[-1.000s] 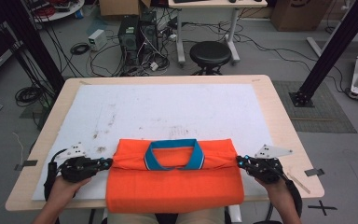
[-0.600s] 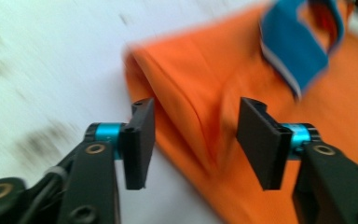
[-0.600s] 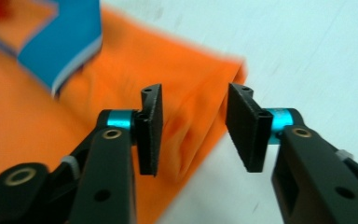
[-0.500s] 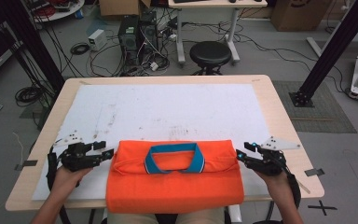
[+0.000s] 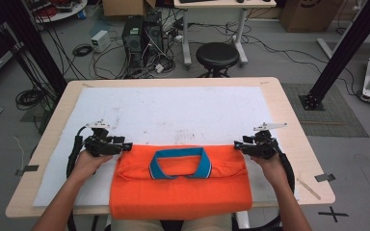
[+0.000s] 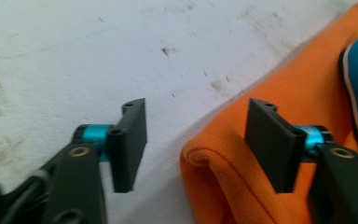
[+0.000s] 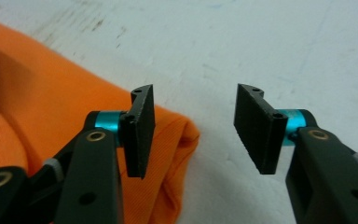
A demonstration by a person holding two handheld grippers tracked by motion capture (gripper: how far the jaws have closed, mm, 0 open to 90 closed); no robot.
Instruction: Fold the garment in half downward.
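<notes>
An orange polo shirt with a blue collar lies folded near the front of the white mat. My left gripper stands open at the shirt's far left corner. Its jaws have just opened and then narrowed a little. In the left gripper view the folded shirt corner lies between the jaws of the left gripper, untouched by the pads. My right gripper is open at the far right corner, its jaws just opened. The shirt edge passes beneath the inner jaw of the right gripper.
The mat covers most of the wooden table. Its far half is bare and stained. A black stool, a computer tower and cables stand on the floor beyond the table.
Both grippers were shut at the shirt's side edges. They have opened and moved away from the person to the shirt's far corners. The shirt lies as before.
</notes>
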